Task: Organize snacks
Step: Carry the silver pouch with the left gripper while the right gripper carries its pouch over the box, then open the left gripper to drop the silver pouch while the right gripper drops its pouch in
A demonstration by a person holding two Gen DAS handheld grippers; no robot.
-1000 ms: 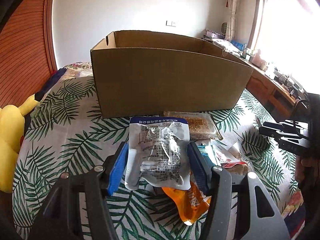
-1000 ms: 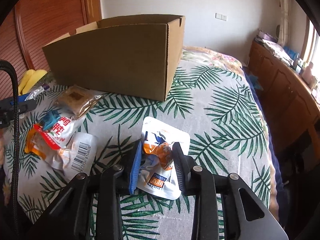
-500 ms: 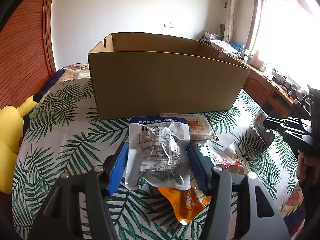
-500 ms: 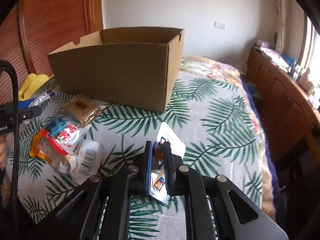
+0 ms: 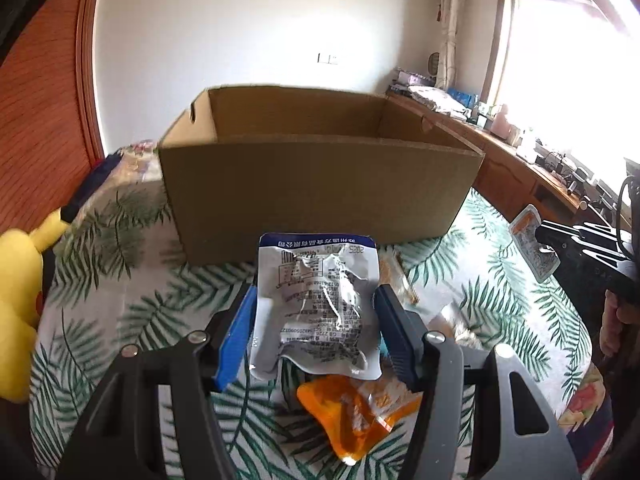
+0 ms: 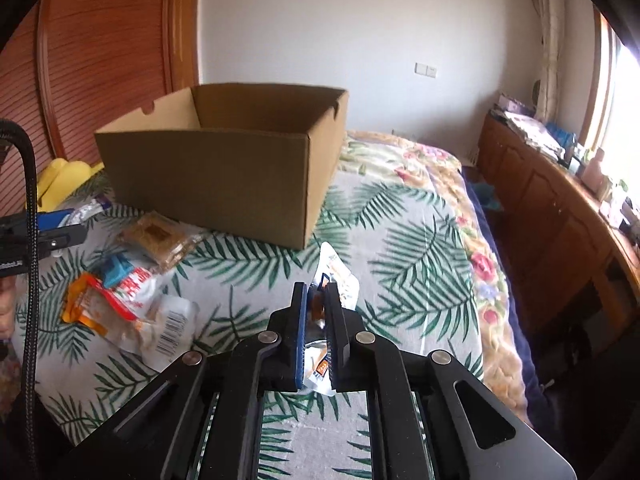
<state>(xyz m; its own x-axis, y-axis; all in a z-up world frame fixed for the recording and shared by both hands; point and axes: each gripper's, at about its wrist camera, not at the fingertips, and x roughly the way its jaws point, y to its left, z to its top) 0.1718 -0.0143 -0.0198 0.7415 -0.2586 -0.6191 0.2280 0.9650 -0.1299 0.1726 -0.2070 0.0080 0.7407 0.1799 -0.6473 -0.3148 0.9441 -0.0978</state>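
An open brown cardboard box [image 5: 320,188] stands on the palm-print bedspread; it also shows in the right wrist view [image 6: 224,168]. My left gripper [image 5: 316,304] is shut on a silver snack pouch [image 5: 316,300] and holds it above the bed, in front of the box. My right gripper [image 6: 316,294] is shut on a white and orange snack pouch [image 6: 334,276], lifted off the bed; that pouch also shows in the left wrist view [image 5: 534,246]. Loose snacks lie on the bed: an orange packet [image 5: 356,412], a brown cracker pack [image 6: 156,236], a red and white pack [image 6: 132,284].
A yellow plush toy [image 5: 18,292] lies at the bed's left edge. A wooden cabinet [image 6: 560,208] with clutter runs along the right wall under the window. A wooden headboard [image 6: 100,60] stands behind the box.
My right gripper closed on the white and orange pouch and lifted it off the bed. My left gripper rose with the silver pouch, so the box's inside now shows.
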